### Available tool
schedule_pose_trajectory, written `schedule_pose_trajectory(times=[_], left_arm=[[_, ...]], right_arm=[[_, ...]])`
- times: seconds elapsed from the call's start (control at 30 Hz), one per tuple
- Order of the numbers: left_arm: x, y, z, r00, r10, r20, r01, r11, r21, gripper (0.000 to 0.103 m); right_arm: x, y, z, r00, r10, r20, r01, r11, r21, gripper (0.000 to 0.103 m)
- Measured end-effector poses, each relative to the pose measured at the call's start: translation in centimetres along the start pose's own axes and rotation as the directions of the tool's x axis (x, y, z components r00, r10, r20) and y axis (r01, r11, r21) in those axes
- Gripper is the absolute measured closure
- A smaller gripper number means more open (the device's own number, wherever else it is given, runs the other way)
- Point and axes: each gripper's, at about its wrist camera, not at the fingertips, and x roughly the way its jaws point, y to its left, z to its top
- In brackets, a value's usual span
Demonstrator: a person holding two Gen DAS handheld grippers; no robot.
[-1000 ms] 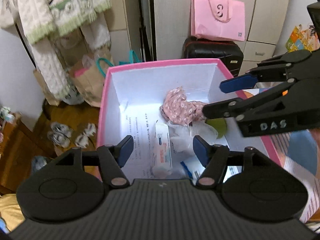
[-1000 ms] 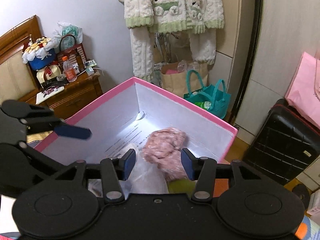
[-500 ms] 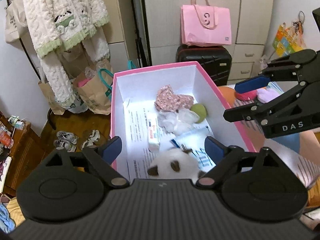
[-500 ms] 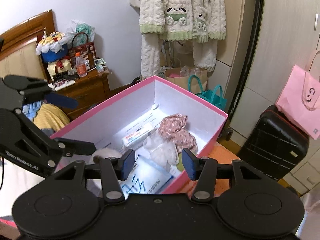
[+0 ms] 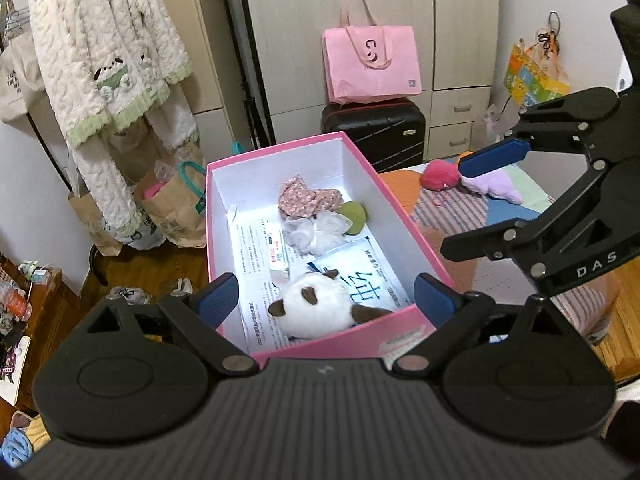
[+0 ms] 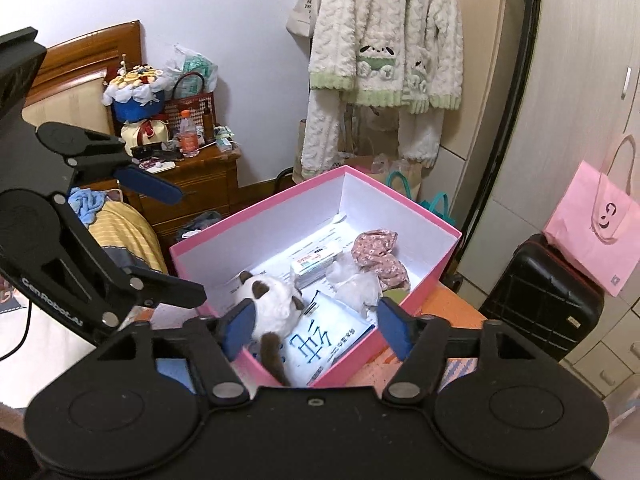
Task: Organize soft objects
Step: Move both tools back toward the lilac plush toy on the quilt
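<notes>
A pink box (image 5: 404, 216) with white inside stands on the table; it also shows in the right wrist view (image 6: 436, 280). In it lie a white and brown plush toy (image 5: 316, 308), a floral pink cloth (image 5: 308, 198), a white mesh puff (image 5: 316, 232), a green ball (image 5: 354, 212) and a tissue pack (image 5: 372, 284). The plush (image 6: 276, 300) lies at the near end. My left gripper (image 5: 326, 300) is open and empty above the box's near end. My right gripper (image 6: 316, 326) is open and empty above the box's near corner.
A red plush (image 5: 440, 174) and a lilac soft toy (image 5: 496, 188) lie on the patterned cloth right of the box. A black suitcase (image 5: 372, 136) with a pink bag (image 5: 372, 64) stands behind. Paper bags (image 5: 172, 204) and hanging fleece clothes (image 5: 108, 68) are at left.
Both grippers have pulled up and back from the box. The left jaws have opened wider. The white and brown plush now lies in the box's near end.
</notes>
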Motion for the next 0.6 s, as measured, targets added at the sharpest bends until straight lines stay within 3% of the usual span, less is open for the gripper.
schedule_pose_trajectory(times=[0.17, 0.6], left_arm=[[-1.3, -1.0, -1.2, 0.999, -0.035, -0.013, 0.035, 0.999, 0.005, 0.007], [-2.7, -4.5, -2.8, 0.997, -0.073, -0.013, 0.074, 0.995, 0.064, 0.007]], right_arm=[[-1.5, 0.4, -0.9, 1.0, 0.006, -0.006, -0.006, 1.0, 0.013, 0.019], [-5.0, -0.1, -4.8, 1.0, -0.026, -0.003, 0.026, 0.999, 0.044, 0.013]])
